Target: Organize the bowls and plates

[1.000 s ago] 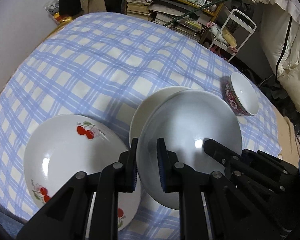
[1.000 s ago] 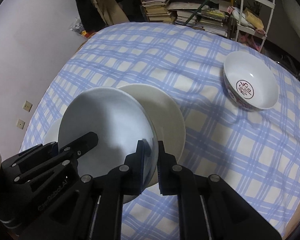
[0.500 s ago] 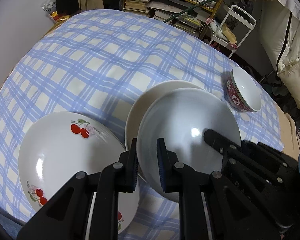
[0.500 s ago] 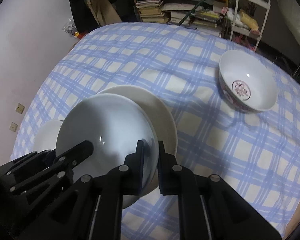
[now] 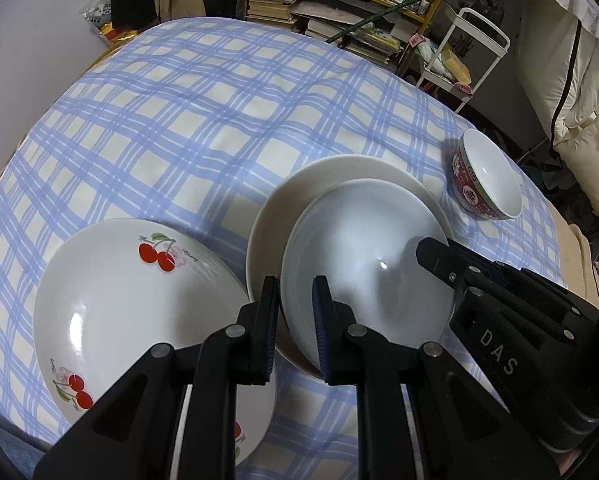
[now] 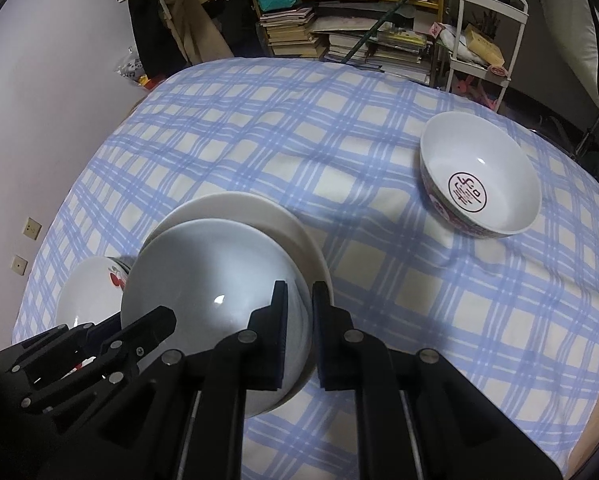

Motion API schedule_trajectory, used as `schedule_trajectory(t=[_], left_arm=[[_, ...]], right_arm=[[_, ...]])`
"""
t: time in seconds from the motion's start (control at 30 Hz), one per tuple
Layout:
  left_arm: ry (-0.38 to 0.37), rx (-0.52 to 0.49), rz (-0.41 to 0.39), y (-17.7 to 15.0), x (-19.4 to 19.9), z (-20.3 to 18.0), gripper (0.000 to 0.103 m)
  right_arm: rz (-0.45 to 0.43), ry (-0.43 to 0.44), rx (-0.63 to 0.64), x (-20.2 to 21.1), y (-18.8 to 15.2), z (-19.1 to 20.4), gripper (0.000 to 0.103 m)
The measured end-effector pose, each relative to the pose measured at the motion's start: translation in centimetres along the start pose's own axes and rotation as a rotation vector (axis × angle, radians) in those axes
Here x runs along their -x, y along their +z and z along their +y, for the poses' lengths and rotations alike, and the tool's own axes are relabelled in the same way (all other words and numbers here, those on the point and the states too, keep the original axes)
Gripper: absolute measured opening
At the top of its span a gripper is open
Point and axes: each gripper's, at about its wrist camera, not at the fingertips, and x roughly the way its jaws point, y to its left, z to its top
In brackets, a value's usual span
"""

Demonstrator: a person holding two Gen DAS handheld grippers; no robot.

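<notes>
At the bottom centre of the left wrist view, we are clenching our left tool [image 5: 295, 280] on the near left rim of the pale plate [image 5: 363, 248], with the rim sitting between the blue pads. In the right wrist view, our right tool [image 6: 299, 286] is grasping the same plate on its opposite edge. Its jaws have just been opening a little, but the rim is lying between the pads and they seem to be touching it. We are holding the pale plate over the cream plate [image 5: 299, 200], which is lying flat on the table [image 5: 179, 120] and showing past the pale plate's far edge. We cannot tell whether the two plates are touching. At the lower left, the cherry plate [image 5: 131, 300] is resting on the checked cloth, just beside the cream plate. Further away, toward the right, the red bowl [image 5: 487, 184] is standing upright, apart from the plates. Beyond the table, along the top of the frame, books [image 5: 275, 0] are piling up on a shelf, and a white cart [image 5: 479, 40] is standing to their right.
</notes>
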Motion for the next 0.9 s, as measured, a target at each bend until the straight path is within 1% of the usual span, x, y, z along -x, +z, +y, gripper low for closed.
schedule_trajectory(t=[0.23,0.4,0.5,0.9], left_arm=[[0.011,-0.009,-0.006,-0.14,0.18,-0.28,0.017],[0.025,-0.048,-0.019,-0.28,0.36,-0.59,0.017],[0.015,-0.038,-0.013,-0.26,0.36,-0.35,0.017],[0.016,-0.036,-0.025,-0.29,0.54,-0.26,0.017]], right_arm=[[0.000,0.003,0.002,0.00,0.07,0.00,0.016],[0.000,0.007,-0.003,-0.01,0.06,-0.03,0.016],[0.005,0.015,-0.008,-0.04,0.05,-0.01,0.016],[0.010,0.039,-0.038,0.29,0.20,-0.37,0.016]])
